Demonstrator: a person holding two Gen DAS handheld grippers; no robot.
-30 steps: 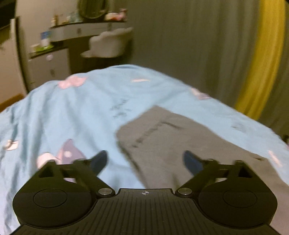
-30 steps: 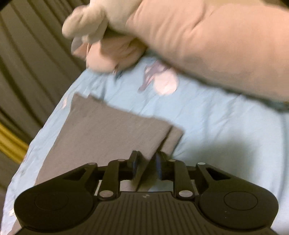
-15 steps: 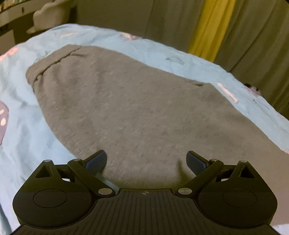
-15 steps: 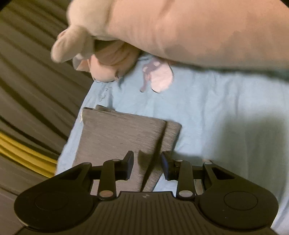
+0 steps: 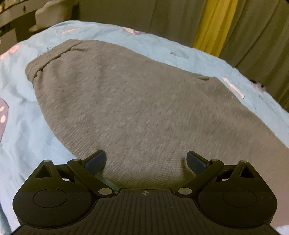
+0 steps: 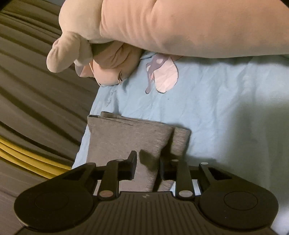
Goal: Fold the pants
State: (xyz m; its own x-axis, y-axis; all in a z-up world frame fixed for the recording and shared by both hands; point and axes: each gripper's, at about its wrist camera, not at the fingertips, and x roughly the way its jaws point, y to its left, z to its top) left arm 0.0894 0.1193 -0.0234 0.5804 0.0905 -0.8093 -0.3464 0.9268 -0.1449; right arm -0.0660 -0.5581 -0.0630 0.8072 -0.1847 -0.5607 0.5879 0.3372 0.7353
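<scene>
Grey pants point(image 5: 135, 108) lie flat on the light blue bedsheet point(image 5: 21, 130), waistband at the far left in the left wrist view. My left gripper point(image 5: 146, 160) is open and empty, low over the near part of the pants. In the right wrist view the pants point(image 6: 122, 137) show as a folded stack near the bed's left edge. My right gripper point(image 6: 148, 162) hangs over the stack's near right corner, its jaws a little apart with the cloth edge between them, not pinched.
A pink plush toy point(image 6: 162, 27) lies on the sheet point(image 6: 225, 117) beyond the folded stack. Grey and yellow curtains point(image 5: 213, 23) hang past the bed's far edge. A white chair point(image 5: 52, 12) and a desk stand at the back left.
My right gripper opened from shut on the pants' edge and let it go. My left gripper came down low and close over the pants, still open.
</scene>
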